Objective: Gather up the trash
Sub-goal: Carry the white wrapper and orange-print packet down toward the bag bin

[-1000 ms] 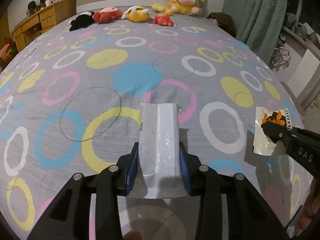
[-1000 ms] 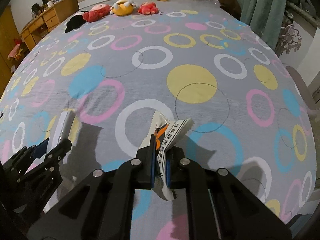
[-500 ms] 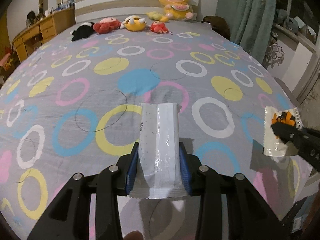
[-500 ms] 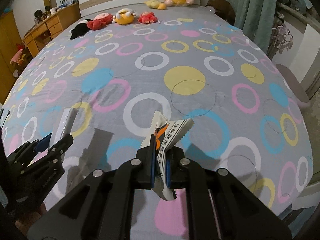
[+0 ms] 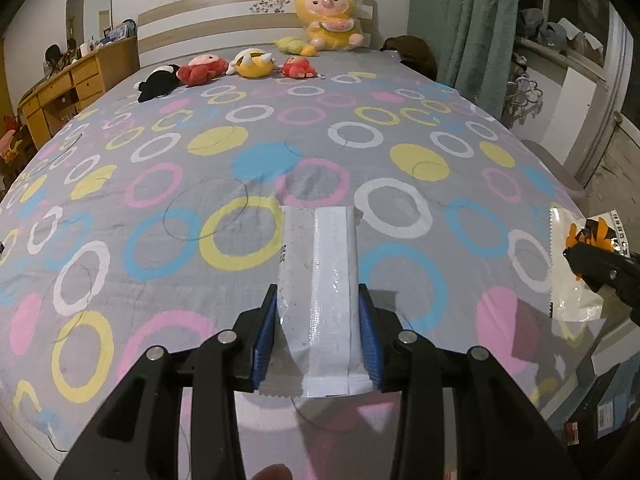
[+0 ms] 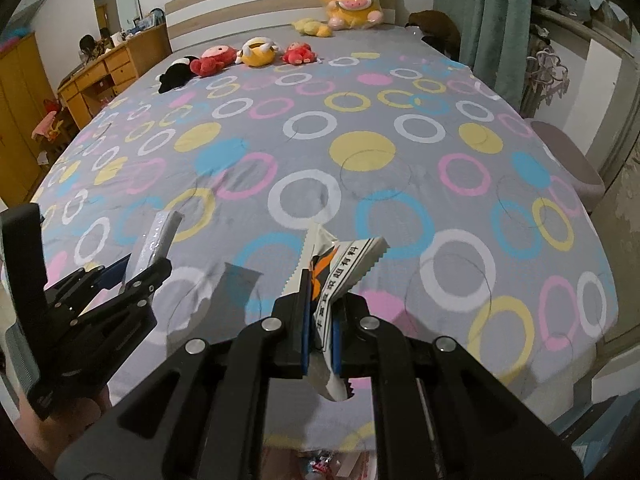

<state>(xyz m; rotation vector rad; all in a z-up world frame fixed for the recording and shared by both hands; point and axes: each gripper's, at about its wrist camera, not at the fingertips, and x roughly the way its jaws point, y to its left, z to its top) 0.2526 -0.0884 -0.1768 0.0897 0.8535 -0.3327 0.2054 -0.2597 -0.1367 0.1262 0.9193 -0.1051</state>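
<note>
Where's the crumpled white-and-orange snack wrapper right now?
The crumpled white-and-orange snack wrapper is pinched in the right gripper, held above the near end of the circle-patterned bedspread; in the left wrist view it shows at the far right edge.

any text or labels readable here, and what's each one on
"料" and "有": two of a strip of black Chinese characters on the orange-and-white wrapper in the right gripper; the rest are too skewed to read surely.
A few dark printed marks at the left edge of the white speckled wrapper in the left gripper: cut off, unreadable.
Label on the dark box on the floor: too small.
</note>
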